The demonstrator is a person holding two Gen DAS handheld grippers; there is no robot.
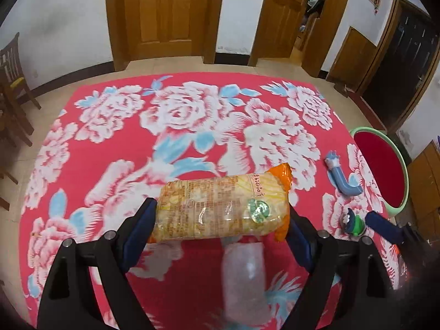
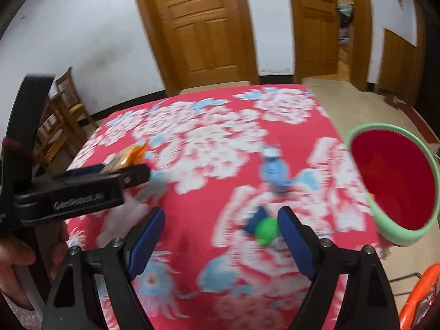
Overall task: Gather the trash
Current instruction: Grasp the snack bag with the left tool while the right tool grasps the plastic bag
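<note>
the left gripper (image 1: 220, 220), black-framed with blue pads, is clamped across a long clear-and-orange plastic snack packet (image 1: 222, 206), one pad at each end, and it looks carried above the table rather than lying on it. so i'd say the step in hand is moving this piece to the bin. under it, blurred, lies a crumpled clear plastic wrapper (image 1: 243, 280) on the red cloth with white and blue flowers (image 1: 110, 143).

the right gripper (image 2: 221, 228) hangs wide open with nothing between its pads, low over the near right part of the table. just beside its right pad sits a small green-and-dark-blue scrap (image 2: 262, 228), too smeared to name. beyond that, farther out, is a bent light-blue tube-shaped piece (image 1: 342, 177).

at the table's right edge stands the round bin with a pale green rim and red inside (image 2: 360, 134); whether anything is in it already, i cannot tell.

next, to my eye, the left needs to swing right, get the packet over the bin's mouth and let go; the right is placed to close on the green scrap.

by my count: two grippers, one bin, four pieces of trash outside the bin: packet, clear wrapper, green scrap, blue tube.
</note>
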